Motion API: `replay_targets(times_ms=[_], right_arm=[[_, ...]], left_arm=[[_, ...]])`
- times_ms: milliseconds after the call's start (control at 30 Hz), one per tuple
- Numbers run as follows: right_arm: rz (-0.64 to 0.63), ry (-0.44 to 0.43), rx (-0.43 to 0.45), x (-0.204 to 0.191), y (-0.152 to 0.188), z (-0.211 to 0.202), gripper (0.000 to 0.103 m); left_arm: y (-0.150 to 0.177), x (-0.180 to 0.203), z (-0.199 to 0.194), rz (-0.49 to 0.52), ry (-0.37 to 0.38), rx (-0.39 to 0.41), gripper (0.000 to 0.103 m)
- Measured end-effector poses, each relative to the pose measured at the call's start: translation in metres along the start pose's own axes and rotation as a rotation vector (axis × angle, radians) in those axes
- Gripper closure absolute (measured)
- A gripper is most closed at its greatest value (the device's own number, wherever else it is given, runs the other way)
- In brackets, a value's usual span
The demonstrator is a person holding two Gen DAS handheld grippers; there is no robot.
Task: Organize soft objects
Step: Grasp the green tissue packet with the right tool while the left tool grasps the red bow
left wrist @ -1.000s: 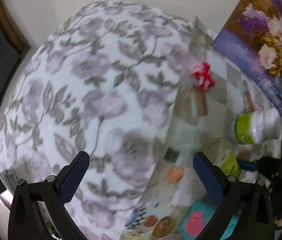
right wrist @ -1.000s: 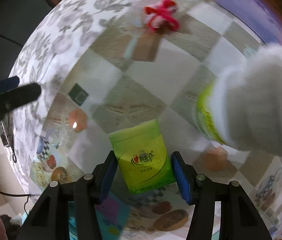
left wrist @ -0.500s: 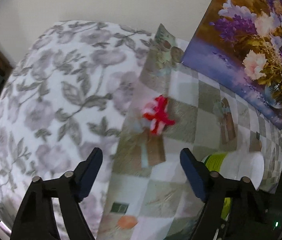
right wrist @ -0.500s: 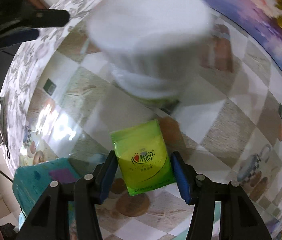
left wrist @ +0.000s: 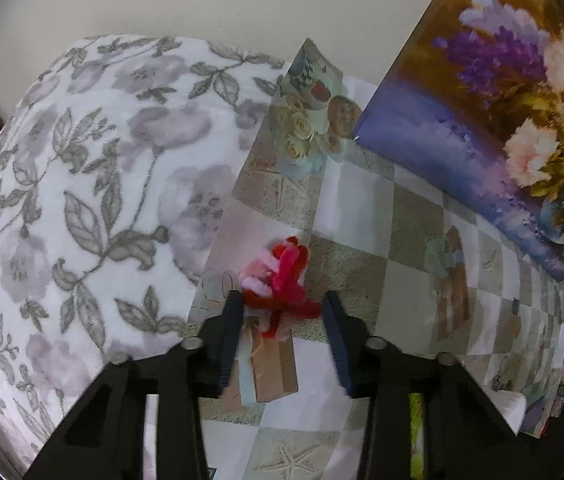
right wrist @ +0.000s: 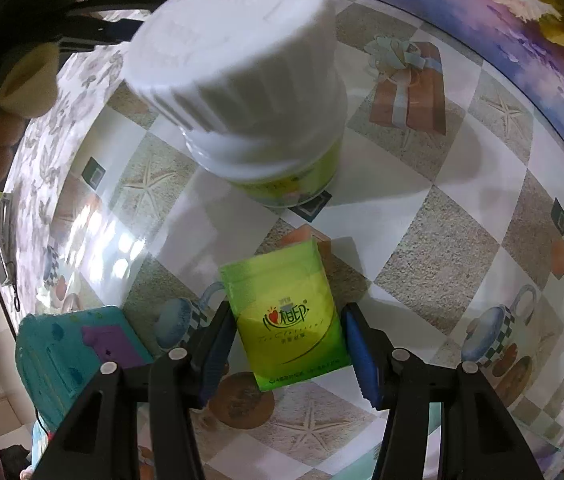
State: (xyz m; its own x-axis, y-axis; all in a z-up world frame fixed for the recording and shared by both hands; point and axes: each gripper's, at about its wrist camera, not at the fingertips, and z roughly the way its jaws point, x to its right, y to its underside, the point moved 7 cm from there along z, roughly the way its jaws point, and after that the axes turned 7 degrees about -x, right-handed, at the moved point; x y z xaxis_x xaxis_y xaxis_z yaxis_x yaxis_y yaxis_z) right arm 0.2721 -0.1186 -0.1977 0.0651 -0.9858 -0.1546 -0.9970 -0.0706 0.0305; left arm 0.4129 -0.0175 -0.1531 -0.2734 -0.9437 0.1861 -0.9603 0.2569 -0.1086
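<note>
Blue-padded, the left gripper (left wrist: 284, 320) has just been closing around the red-and-pink pipe-cleaner bundle (left wrist: 279, 284) on the checked tablecloth (left wrist: 402, 248); the left pad touches the fuzz, the right looks just apart — not yet a firm pinch. Closing slowly, low on the tangle's thick middle, should keep stray ends from slipping out. The right gripper (right wrist: 288, 346) holds the green tissue pack (right wrist: 290, 320) between its pads, above the cloth, near the white-capped jar (right wrist: 237, 72) — best kept level meanwhile.
</note>
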Motion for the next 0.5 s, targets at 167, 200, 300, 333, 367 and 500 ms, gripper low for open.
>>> replay_targets(times_ms=[167, 200, 300, 333, 367, 500], right_arm=[[0.010, -0.011, 0.007, -0.001, 0.000, -0.003, 0.046], [0.012, -0.013, 0.008, 0.000, 0.001, -0.004, 0.046], [0.016, -0.018, 0.014, -0.001, 0.005, -0.012, 0.046], [0.018, -0.020, 0.017, -0.002, 0.006, -0.016, 0.046], [0.022, -0.023, 0.020, -0.002, 0.008, -0.019, 0.046], [0.037, -0.021, 0.040, -0.003, 0.021, -0.038, 0.048]], left_arm=[[0.007, 0.004, 0.006, 0.008, -0.021, 0.011, 0.080], [0.010, 0.005, 0.005, 0.010, -0.026, 0.014, 0.081], [0.023, 0.000, -0.001, 0.006, -0.037, 0.009, 0.081], [0.028, -0.002, -0.004, 0.001, -0.037, 0.007, 0.081], [0.032, -0.003, -0.008, -0.003, -0.032, 0.005, 0.081], [0.055, -0.010, -0.033, 0.000, -0.066, 0.009, 0.081]])
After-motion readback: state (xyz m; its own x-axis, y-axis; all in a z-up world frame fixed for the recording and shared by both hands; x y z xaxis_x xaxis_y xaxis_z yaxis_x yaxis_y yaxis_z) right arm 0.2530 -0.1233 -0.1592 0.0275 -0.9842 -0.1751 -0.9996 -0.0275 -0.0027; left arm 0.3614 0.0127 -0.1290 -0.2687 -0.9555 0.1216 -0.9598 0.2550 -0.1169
